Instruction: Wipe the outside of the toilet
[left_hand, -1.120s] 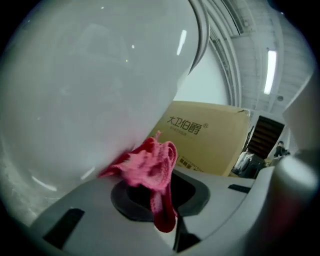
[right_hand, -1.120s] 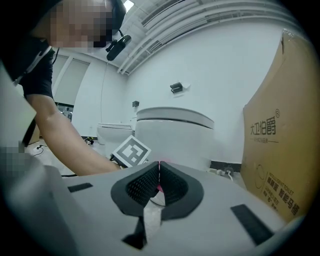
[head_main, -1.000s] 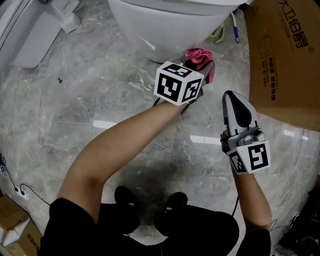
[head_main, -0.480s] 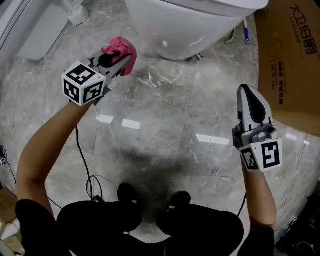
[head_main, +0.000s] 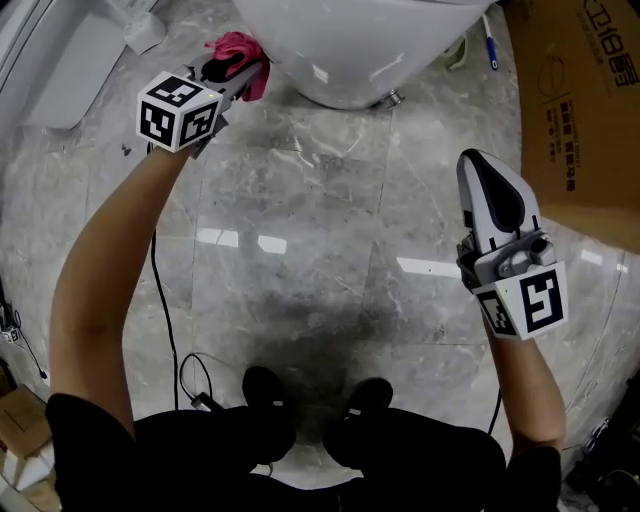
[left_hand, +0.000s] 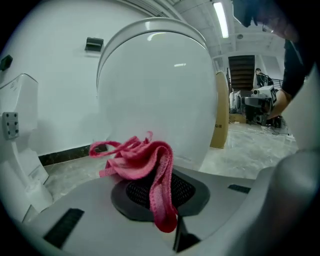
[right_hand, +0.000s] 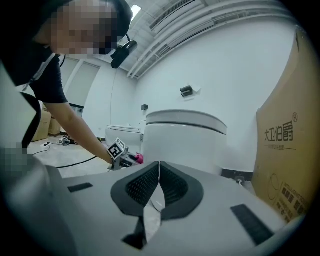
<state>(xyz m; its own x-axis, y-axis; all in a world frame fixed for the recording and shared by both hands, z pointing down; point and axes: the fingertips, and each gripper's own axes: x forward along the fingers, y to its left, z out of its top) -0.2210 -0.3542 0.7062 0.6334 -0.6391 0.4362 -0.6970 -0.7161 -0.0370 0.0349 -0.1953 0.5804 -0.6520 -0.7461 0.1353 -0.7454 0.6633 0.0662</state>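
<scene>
The white toilet (head_main: 350, 45) stands at the top of the head view, and its rounded side fills the left gripper view (left_hand: 155, 95). My left gripper (head_main: 235, 72) is shut on a pink cloth (head_main: 238, 48) and sits just left of the bowl's base. In the left gripper view the pink cloth (left_hand: 142, 167) bunches out of the jaws, close to the porcelain; contact cannot be told. My right gripper (head_main: 478, 175) hovers over the floor at the right, shut with nothing in it, its jaws meeting in the right gripper view (right_hand: 159, 185). There the toilet (right_hand: 182, 137) and my left gripper (right_hand: 131, 159) show ahead.
A large cardboard box (head_main: 585, 100) leans at the right, near the right gripper. A white fixture (head_main: 75, 60) stands at the upper left. A black cable (head_main: 160, 300) runs over the grey marble floor (head_main: 300, 250). A blue pen (head_main: 491, 38) lies by the toilet's right side.
My left gripper with the pink cloth swung from the front of the toilet base out to the left, then up toward the bowl's left side. The right gripper barely shifted.
</scene>
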